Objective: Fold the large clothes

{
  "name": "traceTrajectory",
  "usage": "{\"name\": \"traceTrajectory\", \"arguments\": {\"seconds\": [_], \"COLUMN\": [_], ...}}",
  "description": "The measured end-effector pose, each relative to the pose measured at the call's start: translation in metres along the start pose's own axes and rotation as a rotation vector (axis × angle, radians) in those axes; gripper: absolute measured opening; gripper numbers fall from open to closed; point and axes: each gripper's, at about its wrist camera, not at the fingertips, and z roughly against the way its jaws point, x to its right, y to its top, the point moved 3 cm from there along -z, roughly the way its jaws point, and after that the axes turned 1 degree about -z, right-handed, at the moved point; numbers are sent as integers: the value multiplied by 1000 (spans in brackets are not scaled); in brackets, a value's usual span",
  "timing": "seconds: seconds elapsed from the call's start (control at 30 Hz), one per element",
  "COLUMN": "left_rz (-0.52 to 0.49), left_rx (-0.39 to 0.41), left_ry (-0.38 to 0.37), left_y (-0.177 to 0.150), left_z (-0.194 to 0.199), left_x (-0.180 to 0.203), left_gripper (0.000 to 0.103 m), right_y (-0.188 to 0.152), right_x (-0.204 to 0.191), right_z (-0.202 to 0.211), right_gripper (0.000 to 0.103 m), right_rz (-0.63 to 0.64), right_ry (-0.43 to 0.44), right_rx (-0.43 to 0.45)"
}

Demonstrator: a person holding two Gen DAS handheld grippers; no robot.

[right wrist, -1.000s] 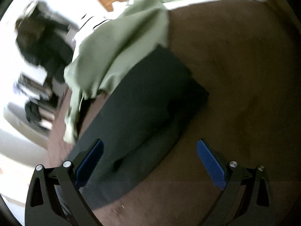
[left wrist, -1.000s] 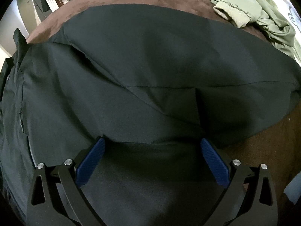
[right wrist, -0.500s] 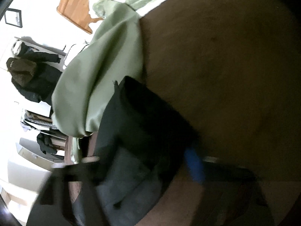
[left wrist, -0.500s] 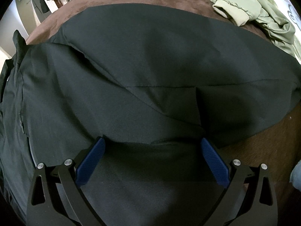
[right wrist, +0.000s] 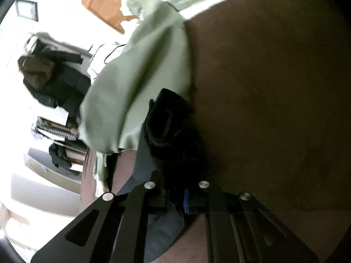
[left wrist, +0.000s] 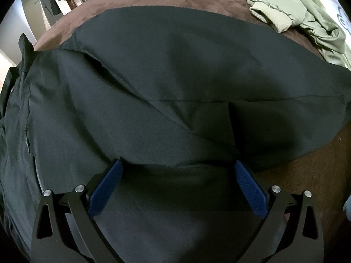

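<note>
Lying crosswise, left-to-right: black garment [left wrist: 175,83]

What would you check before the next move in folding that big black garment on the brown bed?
1. Right gripper has the black garment: ok, jaws shut on a bunched end.
2. Left gripper ready to grasp: ok, jaws wide open over the cloth, holding nothing.
3. Green jacket kept out of the fold: not ok, in the right view it touches the gripped end.
4. Cloth lying flat: not ok, creases and a raised flap show.
5. Room on the brown bed: ok, bare surface beside the right gripper.
</note>
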Motion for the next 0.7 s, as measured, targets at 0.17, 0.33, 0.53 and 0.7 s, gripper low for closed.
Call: {"name": "traceTrajectory", "arguments": {"seconds": [0.17,0.33,0.53,0.7], "left_rz": [4,14,29,75], "left_rx": [2,1,60,95], "left_ry": [13,1,27,57], "left_y": [1,8,11,3], "left_z": [7,26,70,94], "left_x": [1,0,-25,-69], "left_gripper": [97,97,97,97], "right_y": [-2,-16,-54,-102], "right_x": [-40,-104,-199,-275], "right_z": [25,62,112,133], "right_gripper": [9,9,9,9], "right_rz": [89,243,432,568], "right_ry": [24,69,177,287], "right_rx": [32,58,87,47]}}
